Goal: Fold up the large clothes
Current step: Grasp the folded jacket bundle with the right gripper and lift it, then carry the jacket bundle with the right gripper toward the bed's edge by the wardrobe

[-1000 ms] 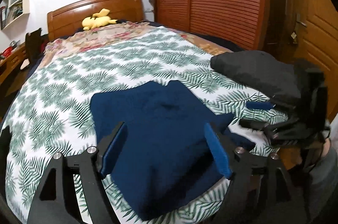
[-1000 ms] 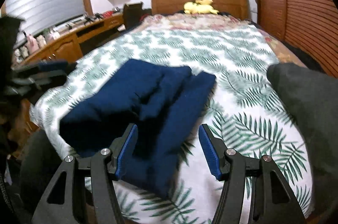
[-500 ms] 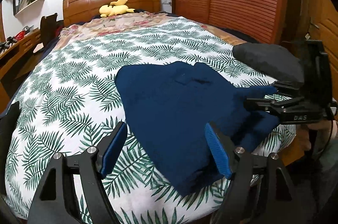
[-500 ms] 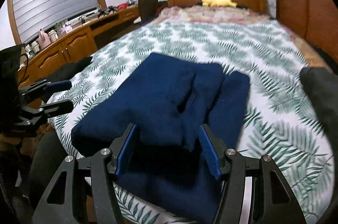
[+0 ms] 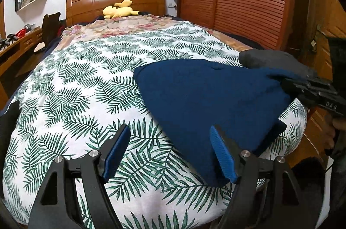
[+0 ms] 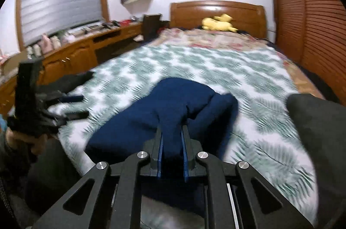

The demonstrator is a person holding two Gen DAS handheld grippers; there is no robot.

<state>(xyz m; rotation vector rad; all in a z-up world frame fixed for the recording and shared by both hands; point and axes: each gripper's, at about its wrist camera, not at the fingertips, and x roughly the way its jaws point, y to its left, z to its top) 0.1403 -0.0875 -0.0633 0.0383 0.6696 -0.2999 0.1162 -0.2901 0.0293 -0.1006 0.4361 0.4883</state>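
Observation:
A navy garment (image 5: 205,95), folded into a thick pad, lies on the leaf-print bed sheet (image 5: 86,77) near the foot of the bed. My right gripper (image 6: 172,128) is closing, and a raised fold of the navy garment (image 6: 151,112) is pinched between its blue pads. In the left wrist view the right gripper (image 5: 285,81) grips the cloth's right edge and lifts it. My left gripper (image 5: 169,128) stands open low over the sheet, its right finger just in front of the garment's near corner, with nothing held. From the right wrist it shows as the left gripper (image 6: 83,105), blurred.
A dark grey folded garment (image 5: 274,60) sits at the bed's right edge. A yellow plush toy (image 5: 119,10) lies by the headboard. A slatted wardrobe (image 5: 237,2) lines the right side and a wooden desk (image 6: 71,51) the left. A dark cloth (image 6: 71,82) rests at the bed's left edge.
The right gripper's jaws have come together on a fold of the navy garment and raised it. The left gripper has shifted left, off the garment, and stays open.

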